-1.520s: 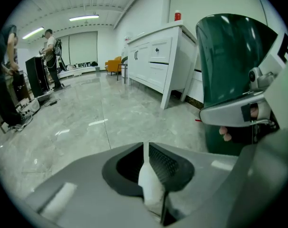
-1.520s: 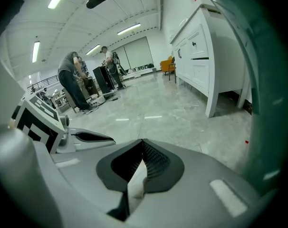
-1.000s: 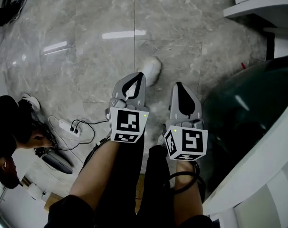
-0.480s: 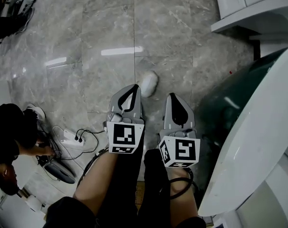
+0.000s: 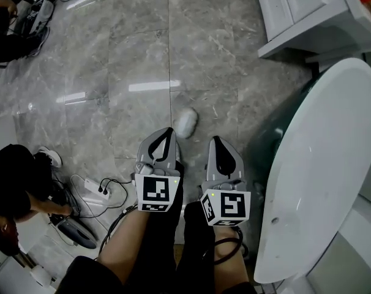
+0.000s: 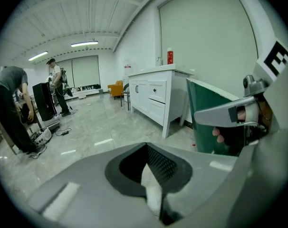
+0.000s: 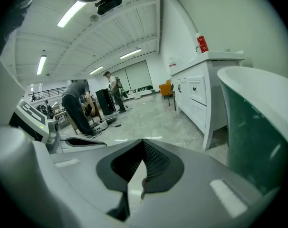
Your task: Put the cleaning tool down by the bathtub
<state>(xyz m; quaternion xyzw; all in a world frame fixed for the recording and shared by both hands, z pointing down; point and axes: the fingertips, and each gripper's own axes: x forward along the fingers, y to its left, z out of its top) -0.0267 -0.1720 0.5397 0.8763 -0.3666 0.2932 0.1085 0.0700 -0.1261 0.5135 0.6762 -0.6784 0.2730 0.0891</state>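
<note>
Your view has turned toward the bathtub (image 5: pixel 314 158): much more of its white rim shows than a second ago, near the right gripper (image 5: pixel 217 141). Both the left gripper (image 5: pixel 169 132) and the right one are closed, with nothing between the jaws. A small white object (image 5: pixel 187 122) lies on the floor (image 5: pixel 130 54) just ahead of them. Perhaps it is the cleaning tool, already put down, but I cannot confirm this.

So the bathtub (image 5: pixel 320 182) sits on the right of the floor (image 5: pixel 124 54), with the cabinet (image 5: pixel 296 8) behind it. The left gripper (image 5: pixel 167 133) and right gripper (image 5: pixel 219 144) are side by side, just left of the tub. A small rounded thing (image 5: pixel 187 122) lies just ahead of them. A power strip (image 5: pixel 92 187) and a crouching person (image 5: pixel 14 185) are over on the left.
</note>
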